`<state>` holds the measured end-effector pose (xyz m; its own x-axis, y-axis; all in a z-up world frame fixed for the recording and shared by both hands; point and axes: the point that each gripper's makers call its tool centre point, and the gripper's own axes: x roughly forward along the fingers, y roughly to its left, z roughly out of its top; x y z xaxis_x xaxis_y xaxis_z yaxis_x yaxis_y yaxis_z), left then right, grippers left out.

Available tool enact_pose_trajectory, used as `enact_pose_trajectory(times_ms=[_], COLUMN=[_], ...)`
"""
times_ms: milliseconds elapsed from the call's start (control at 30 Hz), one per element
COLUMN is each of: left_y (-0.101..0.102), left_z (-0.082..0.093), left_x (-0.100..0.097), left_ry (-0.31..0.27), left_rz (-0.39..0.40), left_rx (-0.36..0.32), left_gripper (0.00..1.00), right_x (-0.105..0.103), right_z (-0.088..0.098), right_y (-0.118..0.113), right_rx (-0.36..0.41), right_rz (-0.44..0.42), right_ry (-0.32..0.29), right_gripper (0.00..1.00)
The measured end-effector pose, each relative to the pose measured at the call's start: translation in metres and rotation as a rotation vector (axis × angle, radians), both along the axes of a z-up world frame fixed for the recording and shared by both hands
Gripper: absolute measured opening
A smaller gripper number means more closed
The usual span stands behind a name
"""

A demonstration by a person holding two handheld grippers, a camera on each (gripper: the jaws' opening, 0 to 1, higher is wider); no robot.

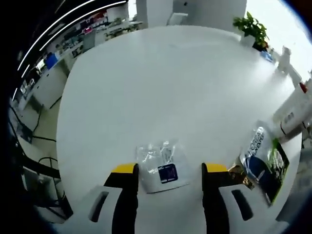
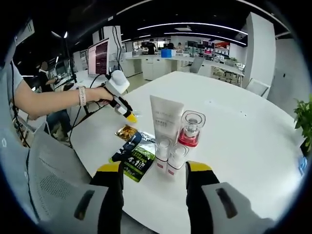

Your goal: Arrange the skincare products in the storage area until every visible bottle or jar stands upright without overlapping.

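Bright, even light from ceiling strip lights (image 2: 195,35); glare whitens the table (image 1: 170,87) toward 1 o'clock. Fisheye bending grows toward edges, where detail softens.

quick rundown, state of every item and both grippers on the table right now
white tube: upright on its cap
clear bottle with red base: upright
two small white bottles: upright, side by side, touching
clear plastic pouch: lying flat
printed sachets: lying flat, overlapping
left gripper: open, jaws either side of the pouch
right gripper: open, holds nothing
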<state>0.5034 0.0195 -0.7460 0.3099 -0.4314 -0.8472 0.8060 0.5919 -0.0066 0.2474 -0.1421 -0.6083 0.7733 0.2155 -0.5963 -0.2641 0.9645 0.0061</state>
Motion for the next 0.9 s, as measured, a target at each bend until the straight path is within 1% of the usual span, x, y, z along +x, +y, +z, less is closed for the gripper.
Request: enact_pose_trajectory(times_ms=[167, 233, 467, 533, 600, 767, 800, 900], left_y=[0.0032, 0.0045, 0.0044, 0.0042, 0.0047, 0.0073, 0.0077, 0.0095], left_z=[0.0018, 0.0025, 0.0035, 0.0021, 0.0021, 0.0021, 0.0026, 0.0050], left_x=[0.0002, 0.0011, -0.0025, 0.0023, 0.0014, -0.0005, -0.0019, -0.0032], left_ry=[0.004, 0.009, 0.019, 0.020, 0.023, 0.033, 0.031, 0.030], left_rz=[0.012, 0.028, -0.016, -0.030, -0.046, -0.061, -0.075, -0.077], left_rx=[0.004, 0.009, 0.022, 0.023, 0.027, 0.026, 0.026, 0.019], left_gripper=[0.41, 0.39, 0.38, 0.38, 0.38, 0.38, 0.38, 0.38], right_x=[-0.0032, -0.0035, -0.0016, -0.0015, -0.0018, -0.0017, -0.0017, -0.0010], right_z=[-0.0009, -0.0015, -0.0012, -0.0012, -0.0014, -0.0015, -0.0013, -0.0001], right_y=[-0.0023, -0.0020, 0.0010, 0.0014, 0.0016, 0.0024, 0.0032, 0.0044], right_rx=[0.000, 0.000, 0.002, 0.004, 0.001, -0.001, -0.001, -0.002], right_rz=[-0.010, -0.010, -0.005, -0.003, -0.001, -0.001, 0.001, 0.003], right_ry=[0.003, 0.004, 0.000, 0.000, 0.002, 0.003, 0.004, 0.001], right_gripper=[0.51, 0.51, 0.52, 0.52, 0.52, 0.53, 0.54, 0.54])
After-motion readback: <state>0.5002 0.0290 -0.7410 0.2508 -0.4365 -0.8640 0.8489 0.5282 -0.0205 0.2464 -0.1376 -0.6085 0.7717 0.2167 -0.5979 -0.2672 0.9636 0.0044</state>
